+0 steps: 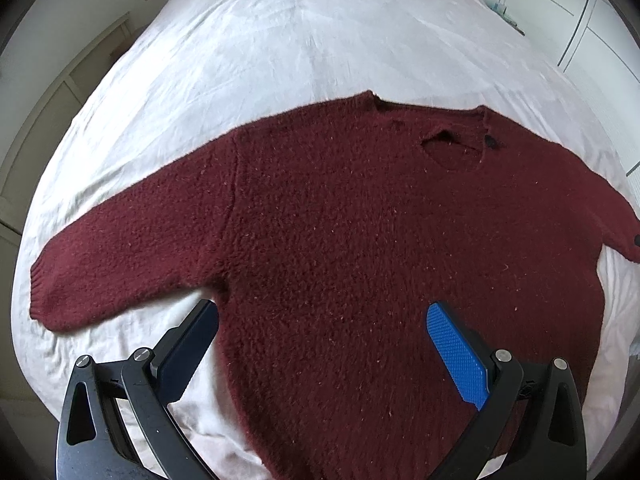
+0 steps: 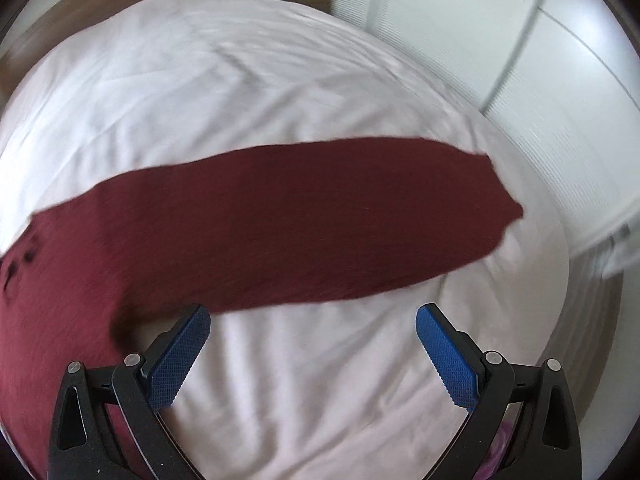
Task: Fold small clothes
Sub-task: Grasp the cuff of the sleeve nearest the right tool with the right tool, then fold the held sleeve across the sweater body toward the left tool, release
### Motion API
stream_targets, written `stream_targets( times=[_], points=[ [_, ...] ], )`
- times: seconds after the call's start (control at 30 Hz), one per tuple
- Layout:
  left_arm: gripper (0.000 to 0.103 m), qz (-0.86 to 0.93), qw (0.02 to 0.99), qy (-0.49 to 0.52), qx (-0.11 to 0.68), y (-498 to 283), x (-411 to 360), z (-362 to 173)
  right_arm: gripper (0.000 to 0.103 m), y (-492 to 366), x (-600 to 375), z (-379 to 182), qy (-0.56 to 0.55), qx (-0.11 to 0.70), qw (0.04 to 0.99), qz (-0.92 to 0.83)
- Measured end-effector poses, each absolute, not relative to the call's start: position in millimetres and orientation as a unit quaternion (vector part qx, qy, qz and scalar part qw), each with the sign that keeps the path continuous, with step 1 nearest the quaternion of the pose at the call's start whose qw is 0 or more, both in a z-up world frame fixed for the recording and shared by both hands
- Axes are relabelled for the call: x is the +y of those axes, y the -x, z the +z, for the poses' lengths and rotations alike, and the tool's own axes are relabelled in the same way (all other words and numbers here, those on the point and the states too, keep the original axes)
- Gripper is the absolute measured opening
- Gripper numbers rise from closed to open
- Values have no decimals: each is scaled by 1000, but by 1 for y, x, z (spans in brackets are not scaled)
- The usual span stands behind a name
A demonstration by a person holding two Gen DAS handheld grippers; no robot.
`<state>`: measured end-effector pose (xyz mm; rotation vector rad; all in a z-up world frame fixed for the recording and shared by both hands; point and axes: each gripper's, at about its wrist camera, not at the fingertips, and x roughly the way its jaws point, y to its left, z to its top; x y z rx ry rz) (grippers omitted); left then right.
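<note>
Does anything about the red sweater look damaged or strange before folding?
Yes. The maroon sweater lies flat on the white bedsheet, but just below its neckline there is a ragged hole in the knit. It looks torn or deliberately distressed. Nothing else stands out.

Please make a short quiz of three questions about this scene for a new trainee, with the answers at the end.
1. True or false: the left gripper is shut on the maroon sweater.
2. Multiple choice: the sweater lies on A) a wooden floor, B) a white bed sheet, C) a chair.
3. Fill in: the right gripper is ____, near the sweater's sleeve.

Key: 1 false; 2 B; 3 open.
</note>
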<state>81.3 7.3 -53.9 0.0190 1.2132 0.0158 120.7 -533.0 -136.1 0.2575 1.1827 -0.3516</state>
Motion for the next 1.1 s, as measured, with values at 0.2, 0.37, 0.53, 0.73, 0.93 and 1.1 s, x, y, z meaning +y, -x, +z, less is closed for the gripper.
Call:
stream_targets(
  times=[0.2, 0.37, 0.53, 0.73, 0.93, 1.1],
  points=[
    [102, 12, 814, 1, 581, -89, 11, -71, 103, -127, -591, -175, -197, 564, 772, -217],
    [102, 22, 807, 5, 591, -93, 18, -79, 103, -135, -618, -189, -203, 564, 764, -240],
    [102, 25, 801, 5, 598, -95, 19, -86, 103, -142, -645, -205, -251, 568, 745, -244],
    [102, 23, 794, 11, 607, -89, 18, -94, 45, -148, -658, -209, -279, 562, 745, -229],
    [102, 19, 794, 10, 608, -81, 20, -95, 15, -159, -629, -162, -228, 540, 789, -182],
    [102, 18, 798, 5, 603, -76, 22, -91, 14, -163, -580, -103, -207, 510, 827, -120]
  ],
)
